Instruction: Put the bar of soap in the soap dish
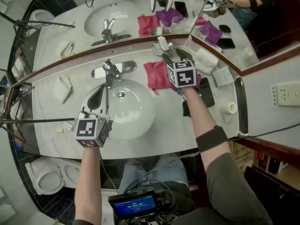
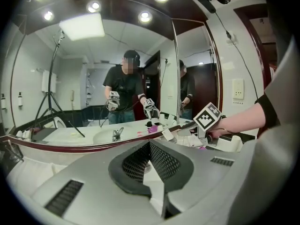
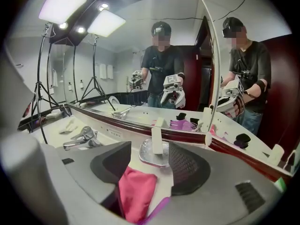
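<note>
The white soap bar point(image 3: 157, 140) stands on end in a small silver soap dish point(image 3: 149, 157), leaning towards the mirror at the back of the counter. My right gripper point(image 3: 151, 170) is open just short of the dish, its pads apart and touching nothing; a pink cloth point(image 3: 136, 189) lies below the jaws. In the head view the right gripper point(image 1: 165, 48) points at the mirror's foot, right of the tap. My left gripper point(image 1: 100, 92) hangs over the left rim of the sink basin point(image 1: 136, 121), shut and empty. Its jaws point(image 2: 149, 162) meet with nothing between them.
A chrome tap point(image 1: 108, 70) stands behind the basin. The pink cloth point(image 1: 157, 74), a purple cloth, a black phone point(image 1: 206, 95), a folded white towel point(image 1: 205, 60) and a white roll point(image 1: 229, 108) lie on the right counter. A small white cloth point(image 1: 62, 87) and tripod legs point(image 1: 37, 121) are at left.
</note>
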{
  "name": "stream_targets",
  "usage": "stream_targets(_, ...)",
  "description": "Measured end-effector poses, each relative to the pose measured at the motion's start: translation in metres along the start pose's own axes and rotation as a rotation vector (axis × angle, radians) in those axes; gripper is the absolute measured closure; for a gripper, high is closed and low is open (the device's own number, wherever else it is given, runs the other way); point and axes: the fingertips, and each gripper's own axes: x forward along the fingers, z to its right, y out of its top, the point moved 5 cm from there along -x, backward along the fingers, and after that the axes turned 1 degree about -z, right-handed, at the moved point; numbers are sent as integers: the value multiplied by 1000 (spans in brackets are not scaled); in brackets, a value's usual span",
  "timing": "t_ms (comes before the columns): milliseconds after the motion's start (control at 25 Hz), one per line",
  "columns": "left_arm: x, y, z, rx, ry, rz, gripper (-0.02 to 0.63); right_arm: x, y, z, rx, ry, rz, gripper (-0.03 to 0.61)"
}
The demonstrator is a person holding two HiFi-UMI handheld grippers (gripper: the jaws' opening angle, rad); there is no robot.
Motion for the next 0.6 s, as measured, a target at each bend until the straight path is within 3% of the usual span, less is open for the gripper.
stream_targets(440,55,-2,5,-3,-16,-8,611,75,16,3,-56,-36,-45,308)
stream_targets(480,56,-3,6,-3,-16,-8,611,78,15,4,-59,-39,-50,326)
stream_targets(560,57,-4,9,-3,-16,-9,611,82,12,7,-54,-53,-59,457)
stream_targets(600,57,-4,10,-3,-15,-9,611,82,11,7,-55,-54,-60,457)
